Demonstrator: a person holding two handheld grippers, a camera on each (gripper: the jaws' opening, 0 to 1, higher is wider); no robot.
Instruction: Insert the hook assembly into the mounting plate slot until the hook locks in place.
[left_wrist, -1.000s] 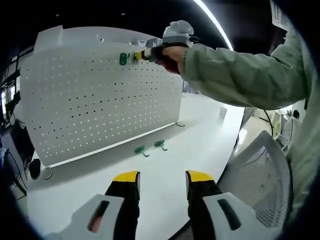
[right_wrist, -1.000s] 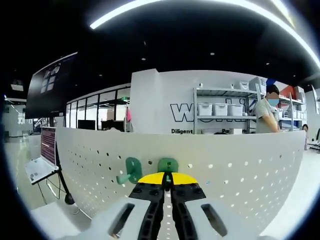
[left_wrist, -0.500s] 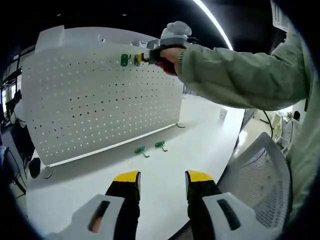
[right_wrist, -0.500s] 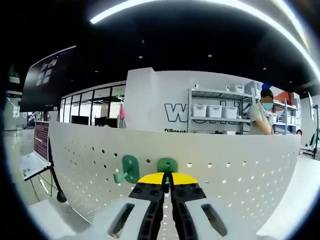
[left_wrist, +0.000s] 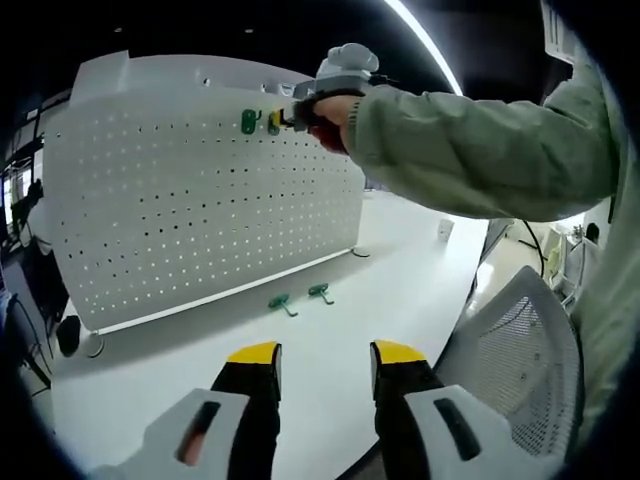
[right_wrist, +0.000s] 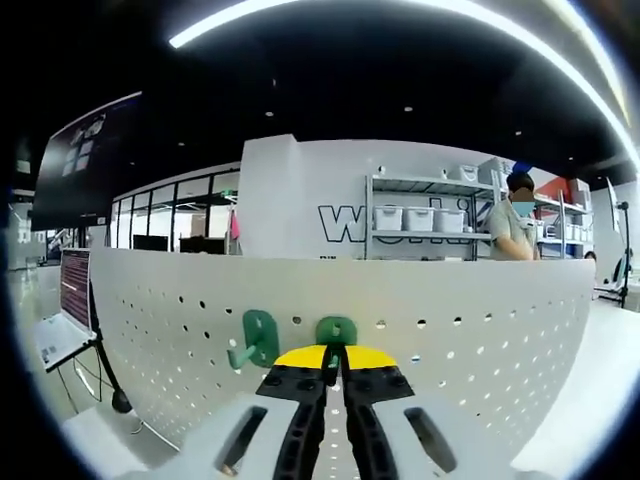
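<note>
Left gripper view gives us the wide scene: our left gripper (left_wrist: 323, 360) hangs low over the white table (left_wrist: 400, 290) with its yellow-tipped jaws spread apart and nothing between them. Ahead of it stands the white pegboard (left_wrist: 190, 210), upright on the table and full of small holes. Two loose green hooks (left_wrist: 300, 296) lie on the table just in front of the board's lower edge, side by side but not touching. Near the board's top edge we see a green hook (left_wrist: 248, 121) already seated in the holes, and just beside it the right gripper (left_wrist: 280, 118) reaches in from the right, held by a hand (left_wrist: 330, 118) in a pale green sleeve (left_wrist: 470, 150). A white mesh chair back (left_wrist: 520, 360) sits at the lower right. From the right gripper view we look straight along that gripper (right_wrist: 335, 355), whose jaws are pressed nearly together on the gripped hook (right_wrist: 336, 331), its green base plate lying flat against the pegboard (right_wrist: 480, 320) right at the jaw tips. The mounted hook (right_wrist: 255, 338) sits just to its left on the same row, its prong pointing out and down. We cannot tell whether the gripped hook is fully locked into the holes. Beyond the board's top edge stand a shelf rack (right_wrist: 420, 215) with white bins and a person (right_wrist: 510, 225).
</note>
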